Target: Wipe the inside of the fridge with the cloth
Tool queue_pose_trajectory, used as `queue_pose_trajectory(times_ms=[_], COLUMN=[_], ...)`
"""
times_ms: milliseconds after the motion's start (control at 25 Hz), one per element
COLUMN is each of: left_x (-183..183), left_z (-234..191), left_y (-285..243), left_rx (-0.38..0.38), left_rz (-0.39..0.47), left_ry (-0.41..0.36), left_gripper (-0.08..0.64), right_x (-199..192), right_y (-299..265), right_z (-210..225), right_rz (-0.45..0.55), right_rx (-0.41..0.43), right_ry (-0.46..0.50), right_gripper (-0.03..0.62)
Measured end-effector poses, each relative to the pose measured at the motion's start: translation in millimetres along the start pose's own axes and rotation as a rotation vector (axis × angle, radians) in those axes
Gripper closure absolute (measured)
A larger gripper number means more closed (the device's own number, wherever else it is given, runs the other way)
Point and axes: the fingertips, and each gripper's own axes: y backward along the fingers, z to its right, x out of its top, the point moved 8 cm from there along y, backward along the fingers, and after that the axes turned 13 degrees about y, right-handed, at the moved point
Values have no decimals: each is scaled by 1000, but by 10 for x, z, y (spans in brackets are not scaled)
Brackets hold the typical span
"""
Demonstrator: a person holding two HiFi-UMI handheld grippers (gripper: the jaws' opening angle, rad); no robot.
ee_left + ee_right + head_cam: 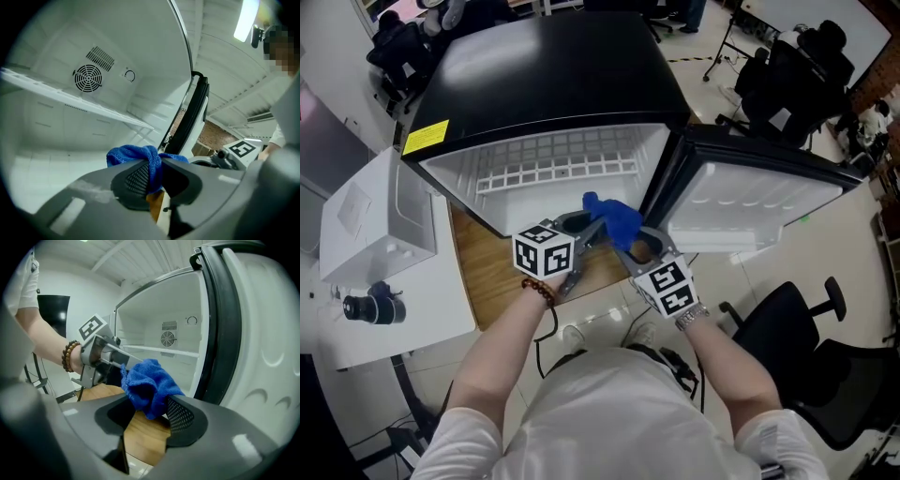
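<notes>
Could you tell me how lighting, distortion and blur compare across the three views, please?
Head view: even light, sharp, a soft sheen on the black fridge. Left gripper view: strong fisheye bend, ceiling light blown out. Right gripper view: fisheye too, blue cloth sharp.

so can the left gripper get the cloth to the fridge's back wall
Probably yes: the door stands wide open, the left gripper is shut on the cloth at the opening, and only the shelf crosses the space before the back wall.

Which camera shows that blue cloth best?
The right gripper view: the cloth shows large, bunched, held by the left gripper. The left gripper view shows just a pinched fold; the head view, a small blue lump.
</notes>
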Motion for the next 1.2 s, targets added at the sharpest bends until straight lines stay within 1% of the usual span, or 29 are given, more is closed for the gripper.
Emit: queue_pose_trajectory(times_ms=[120,240,440,560,680,920,1000,1040,1160,1200], left_x=[16,8,24,18,10,13,21,27,58,71], left_z=[-45,-64,-114,-125,-93,30,48,48,24,9], left_y=[-96,-214,-349,-444,-558,-759,-817,-841,-894,-908], left_rx=[60,97,139,141,133,126,131,135,148,153], left_rz=[35,60,132,144,152,182,193,200,226,233], left_ry=[-38,-78,-80,-85,-110,-200,-218,-219,-212,-208], left_gripper=[512,512,513,512,512,512,512,512,514,514], right_x=[-85,-180,-187,-187,-209,-233,-211,-201,-179,-177], right_y=[43,91,174,208,246,311,335,348,381,387], right_z=[-11,-27,-15,-9,-7,-3,16,27,64,73], right_rz=[-25,-47,-46,-46,-48,-37,-23,-15,5,11], right_rx=[-6,-9,-15,-8,-1,6,-1,-7,-27,-29], right_ry=[-20,-28,-34,-33,-31,-26,-33,-36,-42,-45], right_gripper=[393,393,393,393,393,396,420,444,541,562])
